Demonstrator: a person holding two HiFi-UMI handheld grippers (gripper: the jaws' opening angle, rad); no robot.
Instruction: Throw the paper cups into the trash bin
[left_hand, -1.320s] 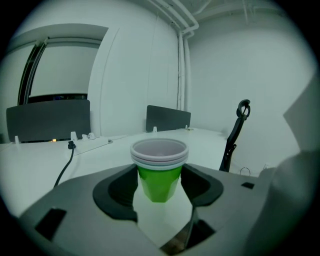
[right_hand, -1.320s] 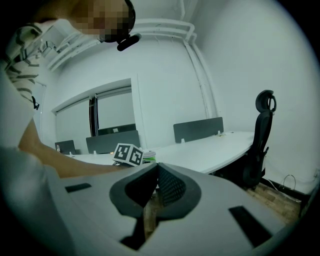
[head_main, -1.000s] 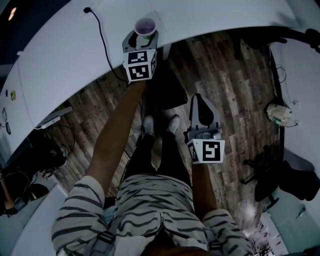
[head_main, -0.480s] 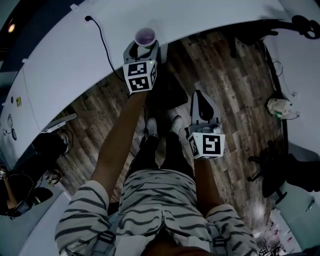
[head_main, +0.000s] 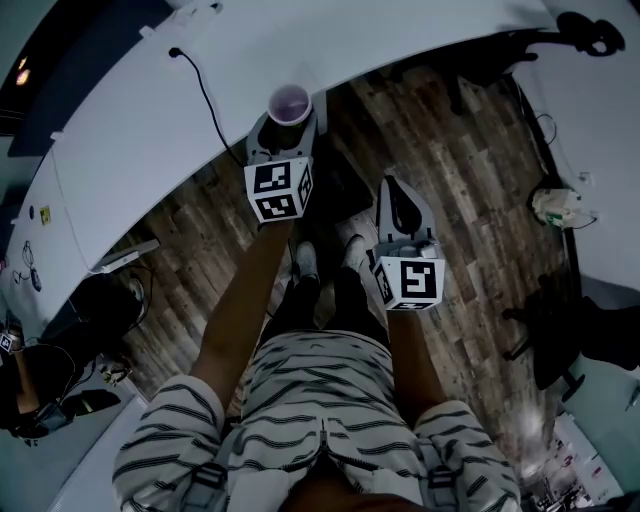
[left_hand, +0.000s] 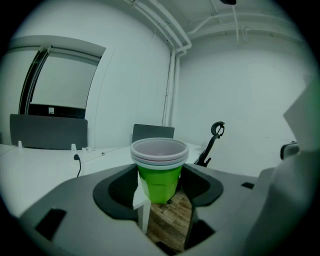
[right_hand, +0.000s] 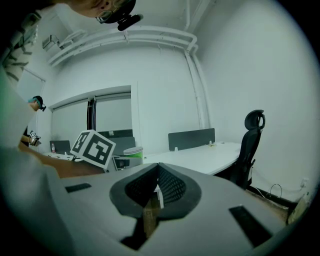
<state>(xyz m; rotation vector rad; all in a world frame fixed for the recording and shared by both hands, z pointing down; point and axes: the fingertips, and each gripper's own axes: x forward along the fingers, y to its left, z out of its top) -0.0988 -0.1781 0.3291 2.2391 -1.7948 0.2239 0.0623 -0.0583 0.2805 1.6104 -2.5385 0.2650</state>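
Change since a second ago: left gripper (head_main: 287, 122) with the paper cups (head_main: 290, 102) has drawn back from over the white worktop (head_main: 130, 140) to its near edge; right gripper (head_main: 393, 192) sits much as before.
Left gripper: jaws wide, pads pressed on the green cup wall; cups upright, two nested rims showing, held clear of the surface.
Right gripper: jaws together, nothing between them, low beside the person's right leg, over the floor.
Surface: long curved worktop; a black cable (head_main: 205, 95) runs across it and off its edge.
Room: wood-plank floor (head_main: 450, 170); second white worktop (head_main: 605, 150) at the right; white walls.
Edges and room: floor strip between the two worktops lies open; person's shoes (head_main: 303, 262) stand just below the cups in the head view; dark clutter at lower left, too dim to name.
Left gripper view only: floor planks under the cup base; grey divider panels (left_hand: 47, 132); black stalk with a ring on top (left_hand: 216, 131).
Right gripper view only: office chair (right_hand: 251, 145) by a worktop with a grey divider (right_hand: 191, 138); left gripper's marker cube (right_hand: 93, 148), a cup rim beside it.
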